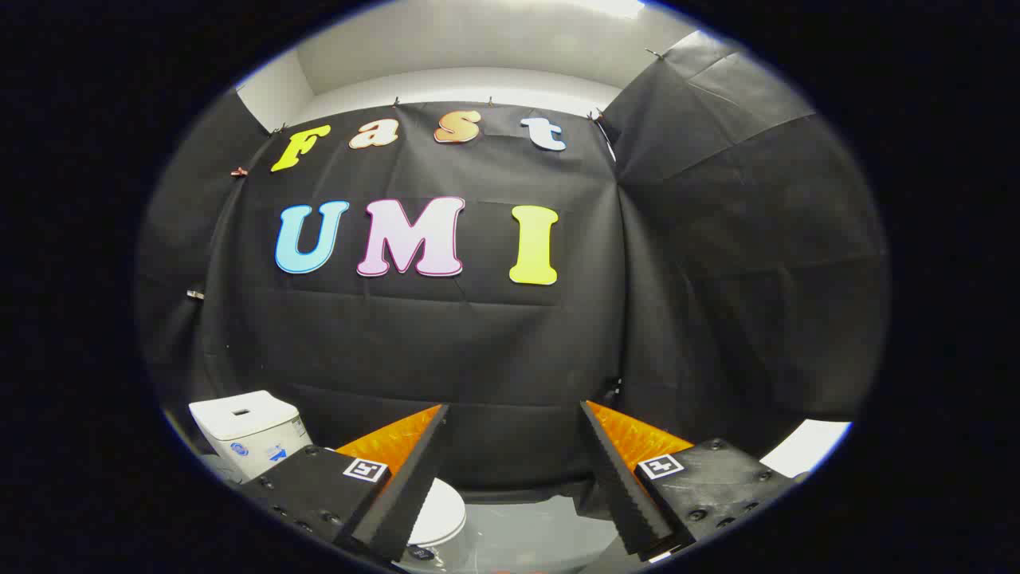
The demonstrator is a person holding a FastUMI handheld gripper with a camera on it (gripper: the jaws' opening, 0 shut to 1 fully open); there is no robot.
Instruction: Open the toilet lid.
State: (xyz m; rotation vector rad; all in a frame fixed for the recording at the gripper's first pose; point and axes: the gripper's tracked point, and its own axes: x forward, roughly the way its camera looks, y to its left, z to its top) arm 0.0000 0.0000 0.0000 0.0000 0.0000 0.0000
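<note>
Gripper-mounted fisheye, facing booth wall, high above the toilet (434, 510)

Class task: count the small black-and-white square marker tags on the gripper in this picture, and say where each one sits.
2. One black-and-white square tag sits on the left finger's black block, the other on the right finger's block. The gripper is open; more tags may be hidden.

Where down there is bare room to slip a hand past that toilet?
Bare grey floor lies ahead between the open gripper's black toothed fingers, right of the white toilet's closed lid. It is crowded where the white cistern and lid sit behind one finger.
</note>
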